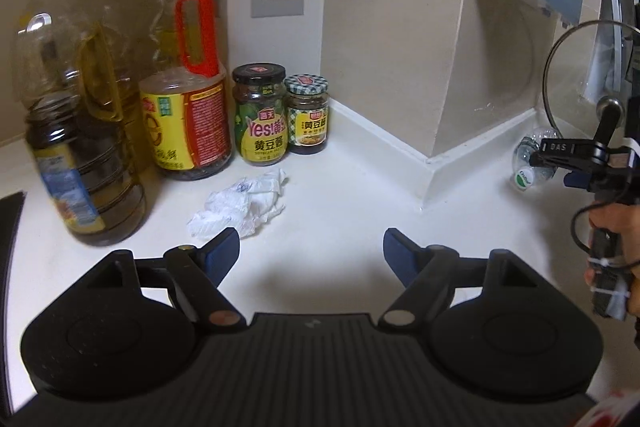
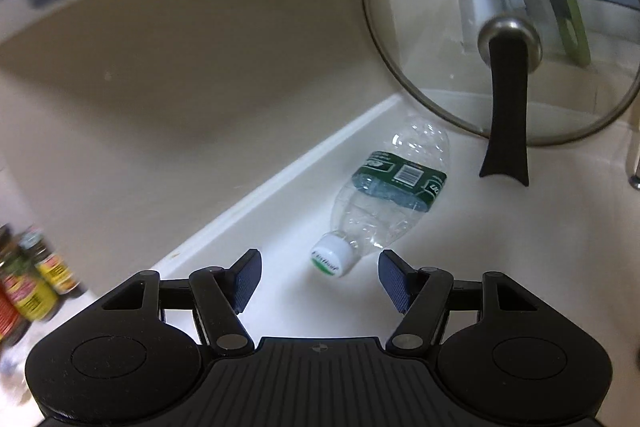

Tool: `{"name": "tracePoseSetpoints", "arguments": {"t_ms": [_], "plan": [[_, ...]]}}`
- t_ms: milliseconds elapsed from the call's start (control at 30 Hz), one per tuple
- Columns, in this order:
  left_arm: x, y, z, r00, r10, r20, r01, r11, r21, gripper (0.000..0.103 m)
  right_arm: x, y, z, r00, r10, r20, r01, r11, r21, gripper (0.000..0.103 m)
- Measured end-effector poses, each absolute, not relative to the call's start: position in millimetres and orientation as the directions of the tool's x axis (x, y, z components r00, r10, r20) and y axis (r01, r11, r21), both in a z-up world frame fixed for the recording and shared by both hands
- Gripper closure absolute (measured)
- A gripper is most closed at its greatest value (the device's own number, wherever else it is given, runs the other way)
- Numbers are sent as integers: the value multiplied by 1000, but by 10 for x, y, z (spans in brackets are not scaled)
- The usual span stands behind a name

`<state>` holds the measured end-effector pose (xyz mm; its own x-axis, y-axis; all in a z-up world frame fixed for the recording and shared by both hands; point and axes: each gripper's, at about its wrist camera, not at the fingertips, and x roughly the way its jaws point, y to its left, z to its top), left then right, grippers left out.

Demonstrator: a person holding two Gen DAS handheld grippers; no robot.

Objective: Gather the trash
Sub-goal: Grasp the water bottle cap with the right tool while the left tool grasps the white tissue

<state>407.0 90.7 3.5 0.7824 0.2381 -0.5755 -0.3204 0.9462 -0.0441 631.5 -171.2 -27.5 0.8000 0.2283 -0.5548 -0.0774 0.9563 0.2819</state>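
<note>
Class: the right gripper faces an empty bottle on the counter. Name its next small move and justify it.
Probably ease the right gripper forward around the neck of the crushed plastic bottle, then close. Its jaws stand open and empty, with the white cap lying just ahead between them.

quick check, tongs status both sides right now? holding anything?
Left tongs: open, empty; crumpled tissue lies just ahead on the counter.
Right tongs: open, empty; plastic bottle lies ahead, cap nearest, not gripped.

Both wrist views look down at a slant, close over the white countertop (image 1: 340, 187), sharing the crushed clear plastic bottle (image 2: 394, 195), domed glass lid (image 2: 440, 27) and, blurred, probably the yellow-labelled jars (image 2: 48, 275).
</note>
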Motion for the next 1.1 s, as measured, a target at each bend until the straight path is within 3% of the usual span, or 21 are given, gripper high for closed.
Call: {"name": "tracePoseSetpoints", "arguments": {"t_ms": [333, 433, 467, 533, 767, 1100], "plan": [[4398, 1264, -37, 788, 191, -586, -271, 961, -51, 26, 6836, -1472, -534, 781, 130, -611, 67, 955, 288, 38], [4448, 1322, -55, 787, 189, -587, -264, 964, -43, 26, 6935, -1479, -574, 777, 92, -623, 102, 958, 268, 49], [4456, 1335, -62, 787, 189, -587, -264, 964, -44, 26, 6964, -1491, -598, 770, 95, -632, 106, 956, 272, 57], [4475, 1355, -84, 786, 186, -590, -264, 963, -49, 26, 6987, -1508, -627, 764, 94, -638, 108, 957, 271, 61], [4495, 1342, -151, 782, 181, -597, -260, 965, -47, 26, 6658, -1612, -629, 765, 156, -626, -3, 971, 238, 64], [4555, 1347, -251, 787, 169, -594, -238, 971, -39, 26, 5623, -1754, -614, 763, 216, -609, -236, 971, 48, 68]]}}
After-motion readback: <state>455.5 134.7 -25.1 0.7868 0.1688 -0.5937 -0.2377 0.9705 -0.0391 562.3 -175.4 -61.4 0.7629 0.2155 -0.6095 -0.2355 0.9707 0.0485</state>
